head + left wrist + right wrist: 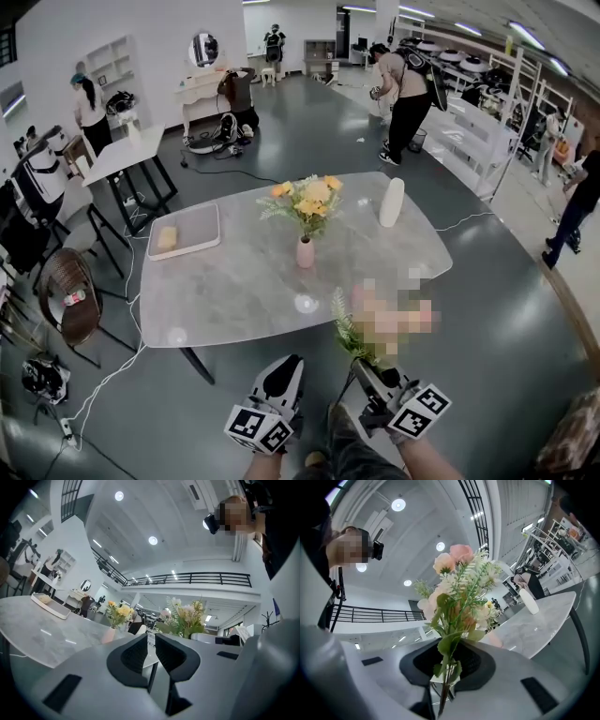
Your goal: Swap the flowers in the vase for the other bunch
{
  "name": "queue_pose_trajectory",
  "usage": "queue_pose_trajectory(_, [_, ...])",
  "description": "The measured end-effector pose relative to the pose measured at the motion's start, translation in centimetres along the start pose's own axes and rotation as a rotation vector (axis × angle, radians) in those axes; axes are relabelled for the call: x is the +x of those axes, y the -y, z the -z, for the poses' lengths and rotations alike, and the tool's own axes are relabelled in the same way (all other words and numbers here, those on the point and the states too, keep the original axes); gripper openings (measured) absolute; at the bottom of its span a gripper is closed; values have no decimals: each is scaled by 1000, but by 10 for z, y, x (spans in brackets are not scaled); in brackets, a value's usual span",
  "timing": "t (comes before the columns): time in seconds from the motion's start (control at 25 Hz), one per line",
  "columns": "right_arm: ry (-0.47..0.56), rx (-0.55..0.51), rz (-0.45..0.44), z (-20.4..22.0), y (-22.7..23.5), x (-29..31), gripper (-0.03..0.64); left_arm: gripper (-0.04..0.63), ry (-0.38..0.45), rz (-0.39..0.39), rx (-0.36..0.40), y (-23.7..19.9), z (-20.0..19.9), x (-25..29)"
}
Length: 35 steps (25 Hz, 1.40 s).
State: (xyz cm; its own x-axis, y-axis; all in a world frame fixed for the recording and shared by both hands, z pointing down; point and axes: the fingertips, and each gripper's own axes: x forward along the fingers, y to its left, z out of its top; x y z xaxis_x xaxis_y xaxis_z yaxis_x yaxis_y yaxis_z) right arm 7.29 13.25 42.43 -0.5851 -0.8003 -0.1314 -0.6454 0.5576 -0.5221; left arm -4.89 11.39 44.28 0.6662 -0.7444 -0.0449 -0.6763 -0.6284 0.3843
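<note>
Your right tool (445, 667) grips the pink bunch (457, 588) by its stems; your left tool (151, 652) is nearly closed, empty; the vase (306, 252) stands well ahead.

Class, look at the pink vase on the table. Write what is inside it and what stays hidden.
Yellow and orange flowers stand in the pink vase, their heads well above its rim. Its opaque wall covers the lower stems and whatever else it holds.

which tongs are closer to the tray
Left. The left tongs are below and right of the tray in the head view; the right tongs, gripping the bunch, are further right.
</note>
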Motion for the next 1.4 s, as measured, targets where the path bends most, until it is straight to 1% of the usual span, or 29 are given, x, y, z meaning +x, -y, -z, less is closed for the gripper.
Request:
queue_pose_trajectory(0.2, [-8,10,-25,-6,27,39,78,61,-2,1,-13,-27,-7,36])
queue_pose_trajectory(0.4, [-27,-8,-69,-18,52,71,78,60,19,-15,-12,-53,-19,78])
queue_pose_trajectory(0.68, [-39,14,-76,-25,87,111,78,61,-2,-13,-21,-82,-20,125])
queue_pose_trajectory(0.88, [-40,37,-82,-32,113,124,78,61,-15,-13,-22,-90,-18,154])
queue_pose_trajectory(1.08, [-36,50,-88,-37,131,141,78,61,-20,-35,-21,-106,-17,173])
queue_pose_trajectory(1.24, [-37,36,-98,-37,139,152,78,61,-21,-37,-15,-117,-12,184])
queue_pose_trajectory(1.4, [-26,23,-80,-38,144,157,78,63,-43,-36,-4,-124,-4,190])
